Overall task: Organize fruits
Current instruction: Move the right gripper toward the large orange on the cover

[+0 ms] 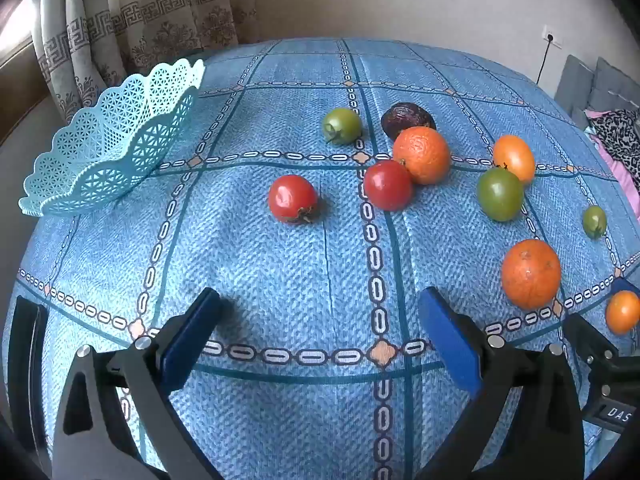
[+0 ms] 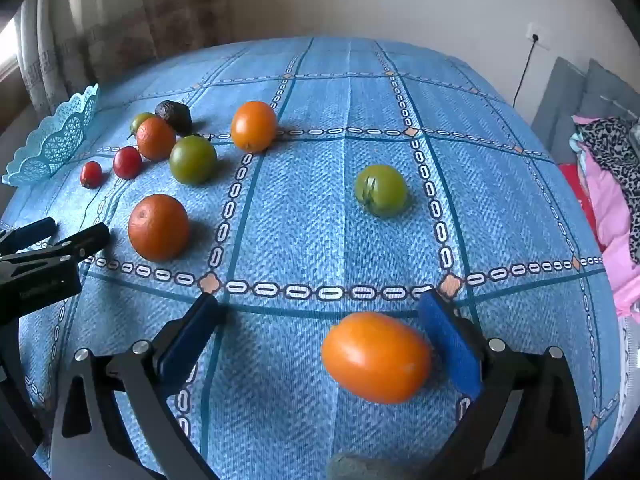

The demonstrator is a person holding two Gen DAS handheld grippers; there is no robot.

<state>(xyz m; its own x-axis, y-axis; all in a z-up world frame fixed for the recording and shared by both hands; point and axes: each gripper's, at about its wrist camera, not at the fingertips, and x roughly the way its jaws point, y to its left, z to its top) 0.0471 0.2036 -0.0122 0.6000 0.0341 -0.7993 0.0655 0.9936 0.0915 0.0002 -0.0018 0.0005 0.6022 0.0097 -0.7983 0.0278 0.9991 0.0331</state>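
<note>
My right gripper (image 2: 320, 303) is open around an orange tomato (image 2: 376, 357) that lies on the blue cloth, close against the right pad (image 2: 450, 344). Farther out are a green tomato (image 2: 380, 190), another orange tomato (image 2: 254, 126) and an orange (image 2: 159, 227). My left gripper (image 1: 320, 300) is open and empty above bare cloth. Ahead of it lie two red tomatoes (image 1: 293, 199) (image 1: 387, 185), an orange (image 1: 422, 155), a dark wrinkled fruit (image 1: 406, 118) and a green tomato (image 1: 342, 125). The light blue lattice basket (image 1: 100, 140) stands empty at the far left.
More fruit lies to the right in the left wrist view: a green tomato (image 1: 500, 194), an orange tomato (image 1: 514, 158), a second orange (image 1: 531, 273). Curtains (image 1: 120, 32) hang behind the basket. Pink and leopard fabric (image 2: 612, 184) lies past the table's right edge.
</note>
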